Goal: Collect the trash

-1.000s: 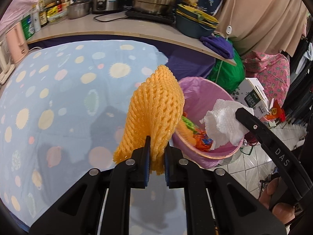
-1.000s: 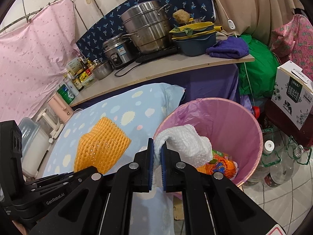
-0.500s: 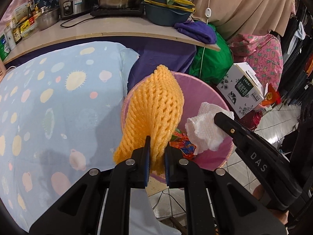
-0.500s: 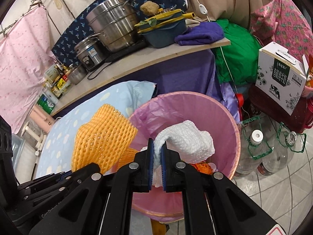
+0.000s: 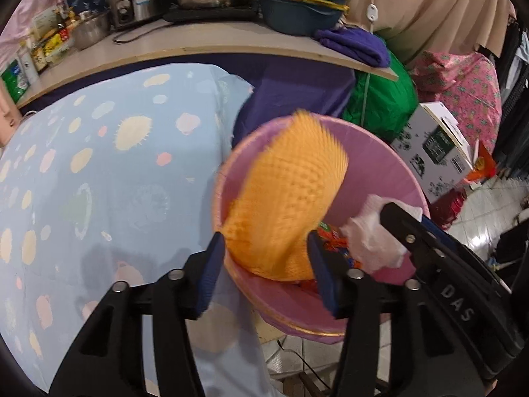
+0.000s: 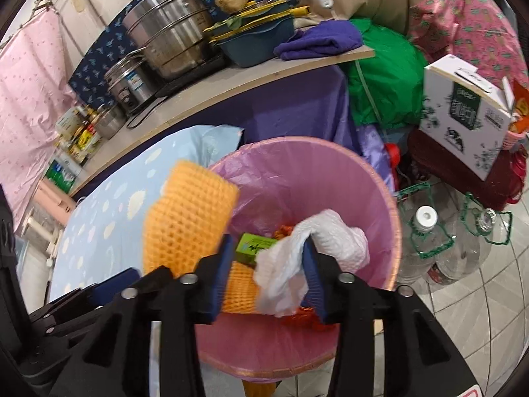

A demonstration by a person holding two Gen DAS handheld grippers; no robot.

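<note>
We see the bin [image 6: 380, 198] on the floor just right of the table [image 5: 99, 182], w/ a shelf [image 5: 215, 43] behind both. Foam net [image 5: 287, 198] sits between the left gripper [image 5: 264, 258] jaws over the bin, prob. loose. Foam sheet [image 6: 297, 248] sits in the right gripper [image 6: 267, 271], over wrappers [image 6: 254, 248] inside. Bottles [image 6: 426, 244] stand right of the bin, a box [image 6: 463, 115] behind them

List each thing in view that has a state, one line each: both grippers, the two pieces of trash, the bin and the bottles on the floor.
left gripper: jaws just opened, apart
orange foam net: blurred, between the left jaws over the bin
right gripper: jaws just opened, apart
white foam wrap: draped over one right finger
pink bin: lined with a bag, trash inside
capped bottle: upright, capped
</note>
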